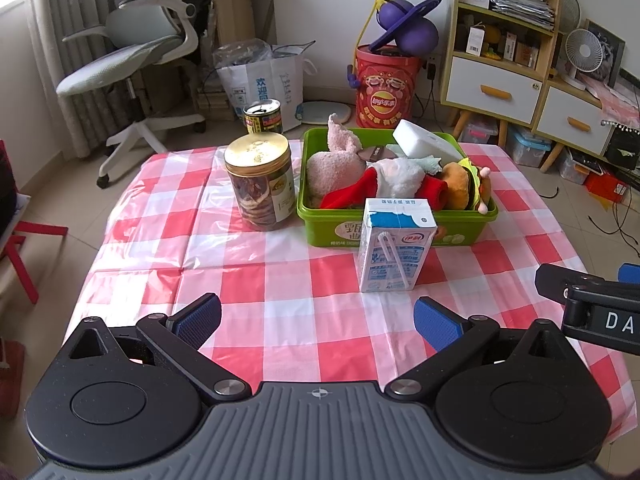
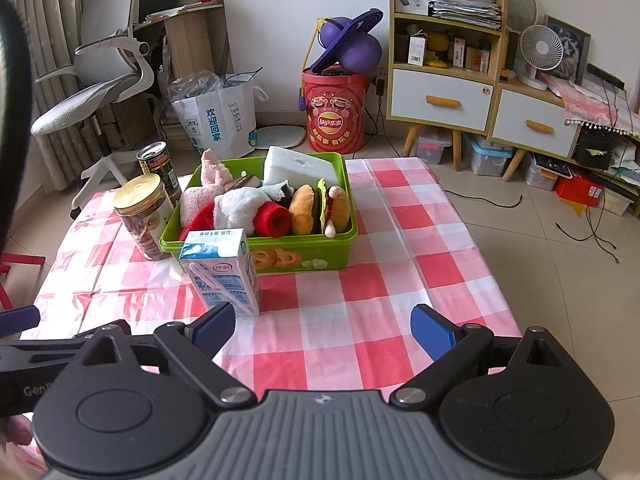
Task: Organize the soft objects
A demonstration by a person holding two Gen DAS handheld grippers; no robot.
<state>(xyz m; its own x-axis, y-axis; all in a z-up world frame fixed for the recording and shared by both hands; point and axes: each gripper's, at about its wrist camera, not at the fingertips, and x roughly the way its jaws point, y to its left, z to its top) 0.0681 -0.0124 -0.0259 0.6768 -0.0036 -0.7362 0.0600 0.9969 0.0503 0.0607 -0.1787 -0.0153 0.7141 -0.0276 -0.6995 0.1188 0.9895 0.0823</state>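
Observation:
A green plastic bin stands on the checkered table and holds soft things: a pink plush, a white and red plush, a hamburger plush and a white foam block. My left gripper is open and empty above the near table. My right gripper is open and empty too, right of the left one; part of it shows at the left wrist view's right edge.
A milk carton stands in front of the bin. A gold-lidded cookie jar and a tin can stand left of it. An office chair, bags and shelves lie beyond the table.

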